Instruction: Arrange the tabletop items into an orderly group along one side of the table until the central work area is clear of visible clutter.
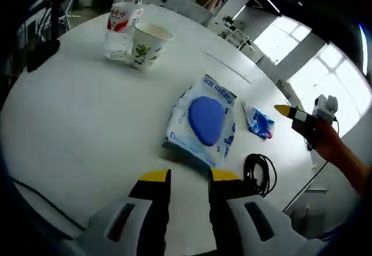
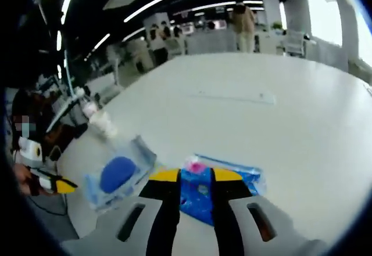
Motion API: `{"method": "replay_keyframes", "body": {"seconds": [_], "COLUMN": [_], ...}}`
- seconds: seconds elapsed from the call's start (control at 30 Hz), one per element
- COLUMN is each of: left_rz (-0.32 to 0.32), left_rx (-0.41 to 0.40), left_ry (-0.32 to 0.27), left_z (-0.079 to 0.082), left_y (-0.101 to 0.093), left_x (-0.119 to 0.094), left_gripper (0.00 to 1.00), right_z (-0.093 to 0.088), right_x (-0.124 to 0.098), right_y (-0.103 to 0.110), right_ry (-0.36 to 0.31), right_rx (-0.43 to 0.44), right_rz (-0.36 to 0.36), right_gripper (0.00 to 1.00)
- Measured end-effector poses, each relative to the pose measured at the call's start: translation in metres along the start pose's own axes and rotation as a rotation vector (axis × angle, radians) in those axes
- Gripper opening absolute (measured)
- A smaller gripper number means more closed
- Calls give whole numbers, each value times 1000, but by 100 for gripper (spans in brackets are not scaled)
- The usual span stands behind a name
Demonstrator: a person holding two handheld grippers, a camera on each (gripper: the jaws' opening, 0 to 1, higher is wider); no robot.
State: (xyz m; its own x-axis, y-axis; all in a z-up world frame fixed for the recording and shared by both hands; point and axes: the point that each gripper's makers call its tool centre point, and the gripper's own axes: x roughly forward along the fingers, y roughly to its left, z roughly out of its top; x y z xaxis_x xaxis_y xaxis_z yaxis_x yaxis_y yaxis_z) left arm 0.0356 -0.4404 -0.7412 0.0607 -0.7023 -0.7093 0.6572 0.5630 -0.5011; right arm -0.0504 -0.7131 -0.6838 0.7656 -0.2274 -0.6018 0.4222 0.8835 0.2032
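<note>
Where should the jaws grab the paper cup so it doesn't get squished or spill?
Probably around the middle of the paper cup, from its right side in the left gripper view. It stands upright with its mouth open, so a level side grip keeps it steady. The water bottle stands close against its other side, blocking that way in.

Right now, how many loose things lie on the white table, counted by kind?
Plastic bottle: 1
Paper cup: 1
Wet-wipes pack with blue lid: 1
Small blue packet: 1
Black coiled cable: 1
Total: 5
</note>
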Motion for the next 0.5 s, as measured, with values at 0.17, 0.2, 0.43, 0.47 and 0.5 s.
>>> {"method": "replay_keyframes", "body": {"seconds": [0.17,0.2,0.43,0.47,0.5], "left_rz": [-4,-4,-21,-22,-23], "left_rx": [-30,-30,-82,-82,-79], "left_ry": [3,3,4,6,9], "left_z": [-3,-3,-6,-7,-8], "left_y": [1,1,-1,-2,-3], "left_x": [0,0,3,4,4], "left_gripper": [23,23,23,23,23], "right_z": [4,5,6,4,3], "right_x": [13,17,38,40,44], "right_y": [22,26,48,50,53], "right_ry": [23,27,66,76,85], "right_rx": [-57,-59,-94,-96,-99], "right_rz": [50,63,119,130,137], "right_gripper": [19,19,20,20,21]}}
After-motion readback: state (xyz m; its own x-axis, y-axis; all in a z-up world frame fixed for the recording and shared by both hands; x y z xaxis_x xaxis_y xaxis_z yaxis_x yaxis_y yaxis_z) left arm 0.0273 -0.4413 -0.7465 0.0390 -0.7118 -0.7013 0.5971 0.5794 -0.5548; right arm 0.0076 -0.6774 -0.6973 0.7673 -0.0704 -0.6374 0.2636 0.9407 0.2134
